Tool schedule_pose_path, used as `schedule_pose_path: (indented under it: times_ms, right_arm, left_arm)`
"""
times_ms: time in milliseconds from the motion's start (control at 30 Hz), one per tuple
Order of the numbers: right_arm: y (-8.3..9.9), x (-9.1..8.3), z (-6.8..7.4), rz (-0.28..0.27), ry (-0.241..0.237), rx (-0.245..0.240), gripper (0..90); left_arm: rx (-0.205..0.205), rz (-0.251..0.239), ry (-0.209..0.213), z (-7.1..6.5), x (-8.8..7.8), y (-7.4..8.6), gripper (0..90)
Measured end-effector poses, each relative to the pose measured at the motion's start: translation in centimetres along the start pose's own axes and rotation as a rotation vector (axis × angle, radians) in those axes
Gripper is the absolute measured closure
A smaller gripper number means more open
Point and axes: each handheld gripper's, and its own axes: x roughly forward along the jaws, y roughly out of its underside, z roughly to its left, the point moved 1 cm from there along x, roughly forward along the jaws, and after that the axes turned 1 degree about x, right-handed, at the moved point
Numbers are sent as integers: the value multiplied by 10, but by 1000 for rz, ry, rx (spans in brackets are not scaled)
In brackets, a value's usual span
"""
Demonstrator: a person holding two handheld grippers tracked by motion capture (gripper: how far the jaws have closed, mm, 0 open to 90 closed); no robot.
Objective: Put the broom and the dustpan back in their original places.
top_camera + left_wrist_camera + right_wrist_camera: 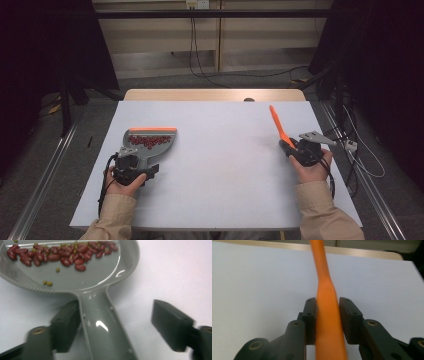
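- Setting: a lab or test room laid out for recording hand work, not a home or kitchen.
- A plain white table point(215, 165) stands alone on a grey floor point(75, 135), with a wooden edge point(215, 95) at its far side.
- Dark metal frame legs point(65, 105) rise at both sides, and floor rails point(45, 175) run along the table.
- Loose black cables point(200, 70) trail over the floor from a wall socket point(197, 4).
- Pale wall panels point(165, 40) close the back; the surroundings are dark and bare.
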Motion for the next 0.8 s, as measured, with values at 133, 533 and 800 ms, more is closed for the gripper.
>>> schedule_pose_path:
  times_ms: [133, 533, 800]
  right_arm:
    - [-2, -2, 12, -40, -66, -8, 537]
    - [9, -6, 25, -3, -198, 16, 257]
    - [21, -20, 31, -9, -242, 0, 203]
  left_arm:
    - [23, -58, 19, -2, -6, -2, 135]
    - [95, -153, 101, -3, -16, -4, 68]
    - [132, -198, 138, 2, -24, -1, 64]
